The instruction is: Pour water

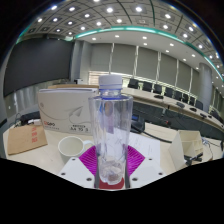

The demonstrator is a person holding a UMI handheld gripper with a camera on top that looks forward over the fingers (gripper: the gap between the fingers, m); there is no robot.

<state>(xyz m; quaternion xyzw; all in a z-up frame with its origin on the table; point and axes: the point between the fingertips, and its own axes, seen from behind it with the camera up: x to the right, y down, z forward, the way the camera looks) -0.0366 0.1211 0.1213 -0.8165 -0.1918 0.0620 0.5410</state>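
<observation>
Conference room (150, 60), ceiling spotlights (100, 10)

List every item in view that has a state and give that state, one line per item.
bottle: upright, cap on, clear, between the gripper fingers; water level not readable
gripper: fingers close on either side of the bottle's lower part; contact cannot be confirmed
paper cup: upright, open top, standing on the table beside the bottle; nothing visible inside
white box: closed, standing behind the cup
ceiling lights: on

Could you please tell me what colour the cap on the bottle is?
The cap is white, on a clear bottle held in the gripper; gripper view.
</observation>
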